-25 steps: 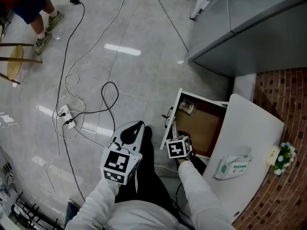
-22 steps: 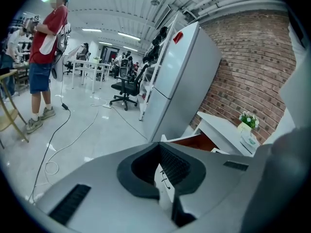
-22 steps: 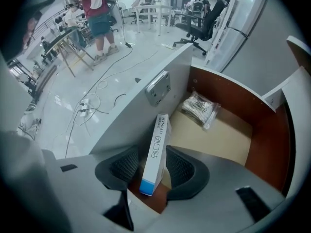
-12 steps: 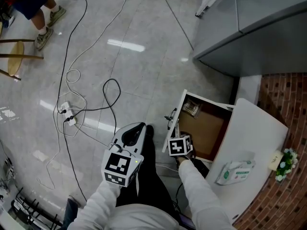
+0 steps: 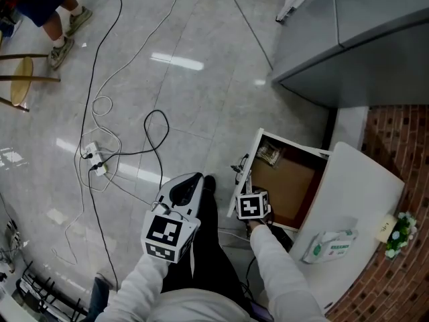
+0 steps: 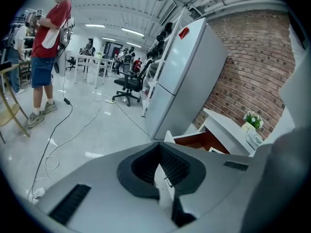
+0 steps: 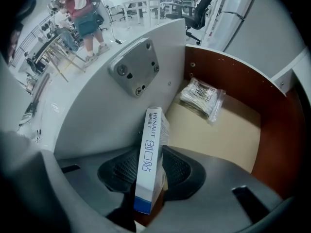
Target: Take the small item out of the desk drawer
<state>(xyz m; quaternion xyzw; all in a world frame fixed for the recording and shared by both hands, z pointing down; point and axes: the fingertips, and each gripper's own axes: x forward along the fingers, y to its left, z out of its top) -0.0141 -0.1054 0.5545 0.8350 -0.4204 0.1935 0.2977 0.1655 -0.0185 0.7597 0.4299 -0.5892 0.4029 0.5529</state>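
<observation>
Reaching into the open drawer point(image 5: 287, 180) of a white desk point(image 5: 358, 180), the right gripper point(image 7: 150, 171) pointed almost straight down, with a small white box point(image 7: 149, 152) with blue lettering standing on edge between its fingers point(image 7: 177, 171). Those fingers had just been closing, and in the right gripper view the dark pads appeared to press both broad faces of the box, which stood just beside the drawer's front panel and its metal plate point(image 7: 134, 73). A clear-wrapped packet point(image 7: 201, 97) lay well apart from it in the far corner of the brown drawer floor. In the head view the marker cube hid the box from sight. The left gripper point(image 5: 181, 194) was held over the person's lap, outside the drawer, its fingers point(image 6: 177, 165) drawn together with nothing between them. The step in hand looked to be the grasp itself: the box was caught but not yet lifted from the drawer. The next move would likely call for a straight lift, firm enough to keep the slim carton from slipping or twisting, and high enough to clear the front panel before it was carried out.
</observation>
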